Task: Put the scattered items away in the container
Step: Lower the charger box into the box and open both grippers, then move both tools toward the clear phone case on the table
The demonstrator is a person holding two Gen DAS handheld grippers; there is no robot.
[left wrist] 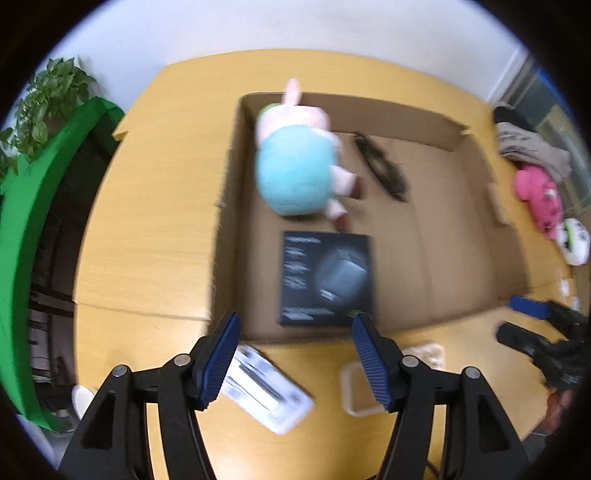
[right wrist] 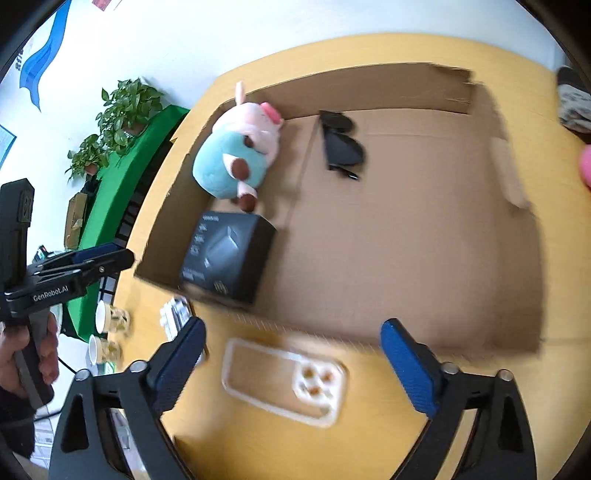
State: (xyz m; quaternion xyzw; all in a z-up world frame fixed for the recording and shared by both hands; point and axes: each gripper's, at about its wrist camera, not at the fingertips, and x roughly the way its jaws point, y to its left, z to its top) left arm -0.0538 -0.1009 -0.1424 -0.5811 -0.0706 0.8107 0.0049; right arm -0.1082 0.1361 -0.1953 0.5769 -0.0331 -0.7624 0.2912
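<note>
Cardboard box (left wrist: 424, 236), open and brown, lay beyond my empty left claw (left wrist: 295, 328) and my wide, empty right claw (right wrist: 293, 334); a clear phone case (right wrist: 284, 380) sat on the yellow table (right wrist: 369, 443) just outside it.

Yellow wooden desk (left wrist: 147, 206) against a white wall (left wrist: 295, 26); beside its left edge a green cloth-covered surface (left wrist: 44, 206) bearing leafy potted plants (right wrist: 125, 107), with two paper cups (right wrist: 101, 315) standing near the desk corner.

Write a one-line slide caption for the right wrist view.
Open right gripper above clear phone case, beside cardboard box holding plush pig.
</note>
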